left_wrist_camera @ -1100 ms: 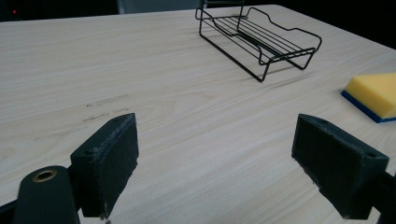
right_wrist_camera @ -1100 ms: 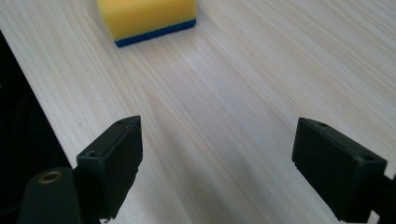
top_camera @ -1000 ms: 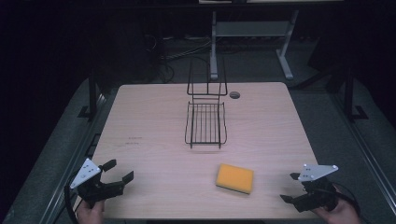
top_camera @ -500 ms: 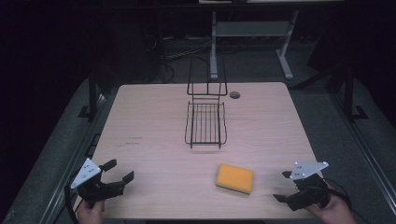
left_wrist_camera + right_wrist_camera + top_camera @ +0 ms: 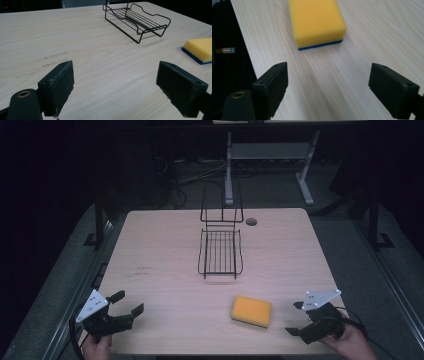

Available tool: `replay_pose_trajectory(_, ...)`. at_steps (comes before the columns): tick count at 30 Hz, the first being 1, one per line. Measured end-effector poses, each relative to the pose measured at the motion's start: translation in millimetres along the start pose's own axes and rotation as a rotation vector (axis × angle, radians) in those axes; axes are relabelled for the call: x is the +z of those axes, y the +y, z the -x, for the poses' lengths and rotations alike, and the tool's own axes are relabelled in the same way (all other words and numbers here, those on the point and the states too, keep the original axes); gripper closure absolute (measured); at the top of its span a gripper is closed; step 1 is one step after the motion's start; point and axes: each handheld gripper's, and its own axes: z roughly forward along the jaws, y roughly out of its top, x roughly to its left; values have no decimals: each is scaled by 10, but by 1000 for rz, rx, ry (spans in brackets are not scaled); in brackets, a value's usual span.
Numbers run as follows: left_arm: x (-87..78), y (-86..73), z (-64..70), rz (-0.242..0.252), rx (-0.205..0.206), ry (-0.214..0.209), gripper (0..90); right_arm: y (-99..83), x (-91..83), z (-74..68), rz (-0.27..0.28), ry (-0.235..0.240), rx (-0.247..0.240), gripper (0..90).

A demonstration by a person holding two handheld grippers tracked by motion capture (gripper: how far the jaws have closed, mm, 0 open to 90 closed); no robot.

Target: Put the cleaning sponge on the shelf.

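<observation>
A yellow sponge (image 5: 251,311) with a blue underside lies flat on the wooden table (image 5: 160,245), near the front right. My right gripper (image 5: 294,318) hovers just right of it, open and pointing at it, a short gap away. In the right gripper view the sponge (image 5: 315,21) lies ahead of the wide-apart jaws of the gripper (image 5: 327,85), with nothing between them. My left gripper (image 5: 129,302) is open at the front left corner. Its own view shows the gripper (image 5: 115,87) over bare wood, with the sponge (image 5: 200,48) far off to the right.
A black wire rack (image 5: 220,251) with an upright back stands at mid-table, and reappears in the left gripper view as the rack (image 5: 136,20). A round cable hole (image 5: 251,221) sits behind it. A white desk frame (image 5: 228,170) and cables lie on the dark floor beyond.
My right gripper has moved left along the front edge, closer to the sponge. The left gripper, the sponge and the rack have stayed put.
</observation>
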Motion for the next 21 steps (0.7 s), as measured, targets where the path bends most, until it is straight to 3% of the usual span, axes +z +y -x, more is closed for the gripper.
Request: replay_pose_trajectory(21,-5,9,7,1,8,-1,140,342,199,-7,-21,84,-72,156)
